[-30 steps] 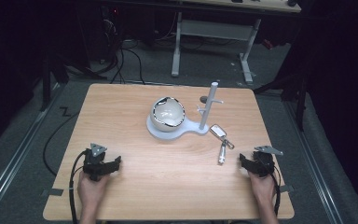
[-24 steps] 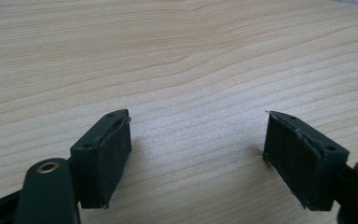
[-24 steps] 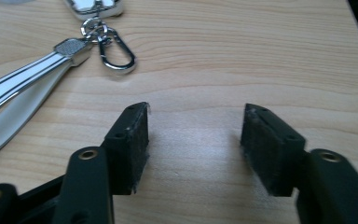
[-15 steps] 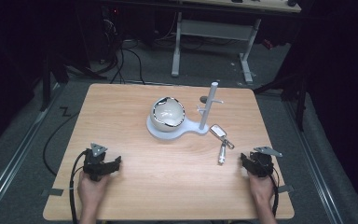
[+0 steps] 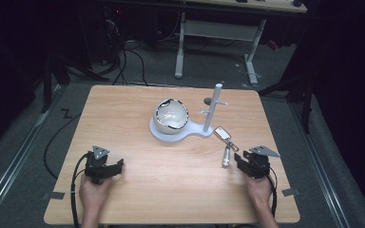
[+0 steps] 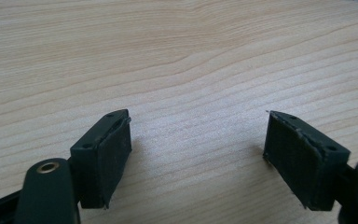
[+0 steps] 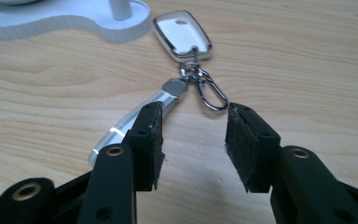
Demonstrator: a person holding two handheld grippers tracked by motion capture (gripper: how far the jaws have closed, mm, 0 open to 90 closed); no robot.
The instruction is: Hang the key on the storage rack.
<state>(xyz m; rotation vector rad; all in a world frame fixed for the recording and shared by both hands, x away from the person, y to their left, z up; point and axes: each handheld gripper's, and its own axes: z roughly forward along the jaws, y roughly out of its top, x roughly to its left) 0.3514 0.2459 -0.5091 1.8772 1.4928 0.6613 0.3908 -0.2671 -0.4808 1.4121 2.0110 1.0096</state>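
Approach step, judged. The right gripper (image 7: 193, 140) rests with jaws half open, empty, just short of the keychain (image 7: 186, 70) lying beside the white stand (image 5: 178, 130). The left gripper (image 6: 198, 154) is wide open, empty. Next: advance, straddle, close.

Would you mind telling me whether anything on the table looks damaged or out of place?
The white bowl on the stand's base has a jagged, dark-edged rim, as if chipped or broken. The keychain lies flat on the table beside the stand's post rather than hanging on a peg. Both grippers rest open on the wood.
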